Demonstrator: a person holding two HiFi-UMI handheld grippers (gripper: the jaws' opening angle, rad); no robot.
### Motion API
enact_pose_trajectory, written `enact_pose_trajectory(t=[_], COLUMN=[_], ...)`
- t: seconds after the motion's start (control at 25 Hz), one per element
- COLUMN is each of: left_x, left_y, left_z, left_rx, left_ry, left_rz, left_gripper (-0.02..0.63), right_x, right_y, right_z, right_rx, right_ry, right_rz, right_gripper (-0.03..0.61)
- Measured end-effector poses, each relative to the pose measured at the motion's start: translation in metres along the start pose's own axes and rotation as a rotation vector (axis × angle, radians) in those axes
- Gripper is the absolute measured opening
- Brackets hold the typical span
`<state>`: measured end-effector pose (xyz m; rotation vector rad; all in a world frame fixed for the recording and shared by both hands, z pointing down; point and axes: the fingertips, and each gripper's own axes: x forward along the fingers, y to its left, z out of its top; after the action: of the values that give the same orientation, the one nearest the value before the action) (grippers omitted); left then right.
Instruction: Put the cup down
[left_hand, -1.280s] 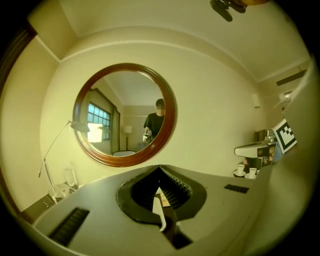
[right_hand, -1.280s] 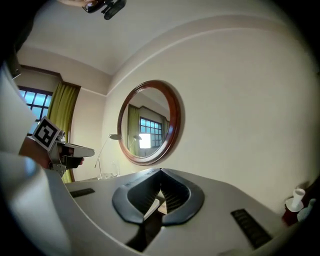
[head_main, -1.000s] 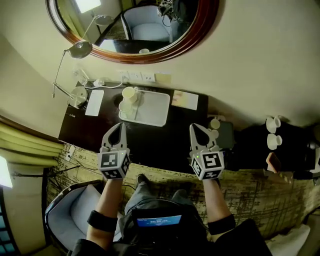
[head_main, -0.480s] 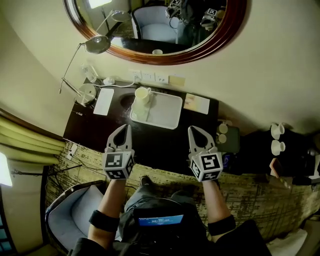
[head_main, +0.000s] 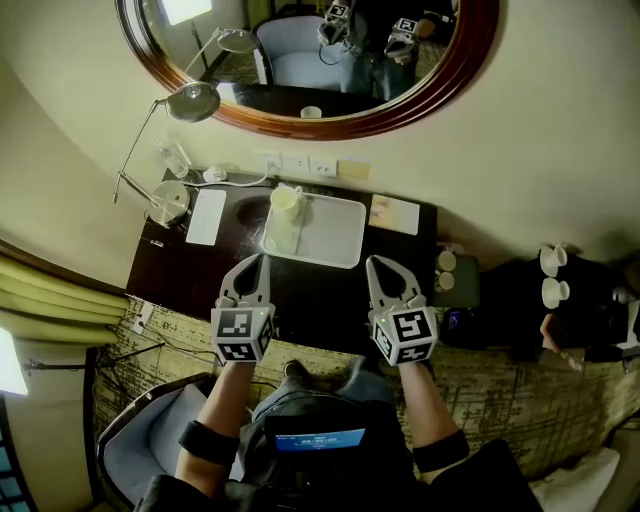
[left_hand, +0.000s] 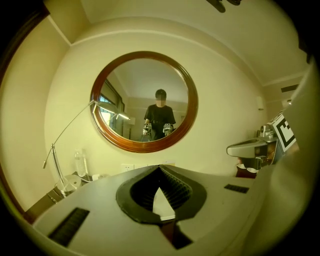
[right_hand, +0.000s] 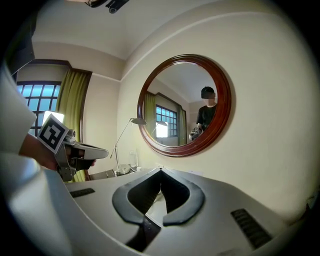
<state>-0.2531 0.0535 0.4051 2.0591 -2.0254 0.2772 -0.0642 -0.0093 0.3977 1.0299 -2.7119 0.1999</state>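
Over the desk, head view: left gripper (head_main: 256, 262) and right gripper (head_main: 374, 262) hung side by side above the near edge of the desk (head_main: 310, 300).
Cup (head_main: 285, 199): stood upright at the far left corner of the tray (head_main: 335, 230), well apart from both grippers.
Left gripper view: jaws met at the tips (left_hand: 160, 168), nothing between them; mirror (left_hand: 145, 100) ahead on the wall.
Right gripper view: jaws together at the tips (right_hand: 161, 171), nothing held; left gripper beside it at the picture's left.
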Motion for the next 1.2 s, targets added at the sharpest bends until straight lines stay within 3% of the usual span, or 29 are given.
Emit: enact_pose_trajectory(t=[0.44,0.6,0.92,1.04,1.2], left_x=[0.029,0.033,0.053,0.068,0.099], left_y=[0.002,0.017,0.043,0.042,0.044], left_z=[-0.003,0.003,-0.014,-0.029,-0.057], left_rx=[-0.075,-0.066,-0.100,-0.101,-0.108], left_ry=[0.023,0.036,0.058,0.090,0.171], left_rz=[0.151,0.174,0.113,0.065,0.023], left_gripper=[0.002,0.002,0.008,0.123,0.370], right_x=[0.049,0.063,0.078,0.079,0.080], right_y=[-0.006,-0.002,0.012,0.013,0.011], right_z=[-0.007,-0.017,-0.031,-0.042,-0.052], right_rx=[-0.039,-0.023,0.005,0.010,0.002], right_ry=[0.054,0.066,0.130,0.154,0.183], right_rz=[0.240,0.233,0.215,0.202,0.187], right_gripper=[0.003,0.005,0.003,0.003,0.005])
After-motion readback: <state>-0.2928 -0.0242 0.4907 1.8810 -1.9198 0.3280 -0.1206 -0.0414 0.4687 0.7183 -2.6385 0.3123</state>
